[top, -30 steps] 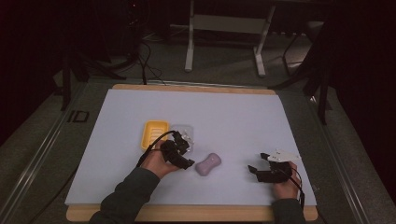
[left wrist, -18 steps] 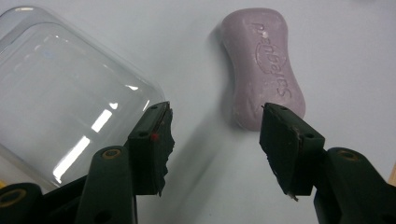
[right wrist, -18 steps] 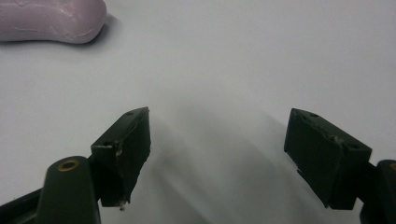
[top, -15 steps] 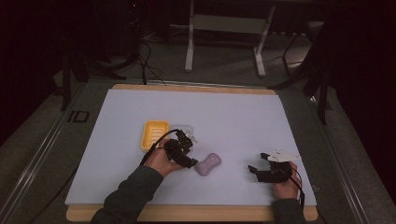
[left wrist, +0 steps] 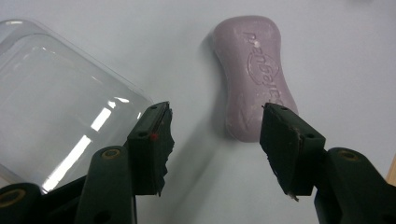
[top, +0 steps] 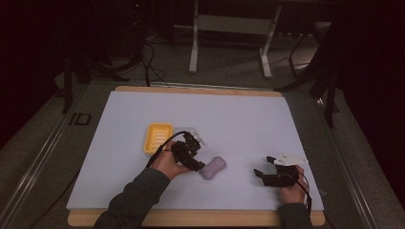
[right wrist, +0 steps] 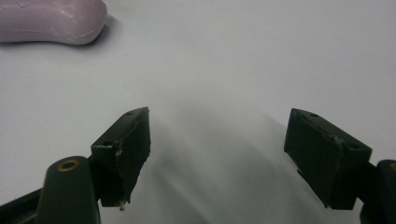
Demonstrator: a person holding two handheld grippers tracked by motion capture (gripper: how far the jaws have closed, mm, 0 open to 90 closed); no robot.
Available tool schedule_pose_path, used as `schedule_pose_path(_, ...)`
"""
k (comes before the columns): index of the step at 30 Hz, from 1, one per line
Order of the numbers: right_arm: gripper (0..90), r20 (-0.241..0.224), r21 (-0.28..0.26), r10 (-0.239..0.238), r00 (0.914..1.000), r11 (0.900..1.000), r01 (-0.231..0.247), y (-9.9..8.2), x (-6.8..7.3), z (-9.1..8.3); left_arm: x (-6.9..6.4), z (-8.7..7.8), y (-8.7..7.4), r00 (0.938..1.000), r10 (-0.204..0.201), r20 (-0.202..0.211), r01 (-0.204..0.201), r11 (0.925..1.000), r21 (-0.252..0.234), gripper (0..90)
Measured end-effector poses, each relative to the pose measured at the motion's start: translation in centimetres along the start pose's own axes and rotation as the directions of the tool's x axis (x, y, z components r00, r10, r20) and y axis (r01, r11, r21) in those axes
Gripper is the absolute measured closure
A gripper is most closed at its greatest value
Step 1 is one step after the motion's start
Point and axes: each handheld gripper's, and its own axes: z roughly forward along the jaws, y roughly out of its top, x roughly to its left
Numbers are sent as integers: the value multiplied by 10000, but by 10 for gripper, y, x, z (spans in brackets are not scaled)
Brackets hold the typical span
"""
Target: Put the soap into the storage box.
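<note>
Two containers: yellow soap dish (top: pixel 158 138) and clear plastic lid (left wrist: pixel 56 98), both lying just beyond the soap bar, toward the far-left of it.
Soap dish contents: ridged floor bare, nothing inside.
Clear lid: resting flat on the mat, touching or just beside the dish's right side; nothing seen under it; partly hidden in the high view behind the left gripper.
Soap bar (top: pixel 213 167): mauve, waisted, lying flat on the pale mat (top: pixel 239 119), outside both containers, stamped lettering facing up.
Left gripper (top: pixel 193 151): just left of the soap bar, jaws parted and just been widening, nothing between them; one pad (left wrist: pixel 156 135) in front of the lid's corner, the other in front of the bar's near end, contact with neither evident.
Right gripper (top: pixel 264 167): well to the right of the soap bar, jaws spread wide over bare mat, holding nothing.
Edges: soap bar far nearer the mat's near edge than its far edge; wooden board rim (top: pixel 200 89) framing the mat.
Open room: broad bare mat beyond and right of the soap bar.
</note>
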Motion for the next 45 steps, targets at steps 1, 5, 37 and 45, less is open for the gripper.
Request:
schedule_pose_path(1, 224, 3, -1, 1, 10000, 10000, -1, 0, 0, 0, 0, 0, 1, 10000, -6, -5, 6, 10000, 10, 440)
schedule_pose_path(5, 224, 24, -13, -12, 10000, 10000, 12, 0, 0, 0, 0, -2, 3, 10000, 75, -19, -74, 9999, 108, 440)
schedule_pose_path(37, 224, 95, -131, -71, 9999, 9999, 73, -1, 1, -1, -14, 5, 27, 9986, 503, 189, -517, 9951, 842, 434)
schedule_pose_path(45, 224, 102, -147, -56, 9999, 9999, 58, -1, 1, -1, -14, 8, 32, 9991, 191, 367, -222, 9959, 876, 417)
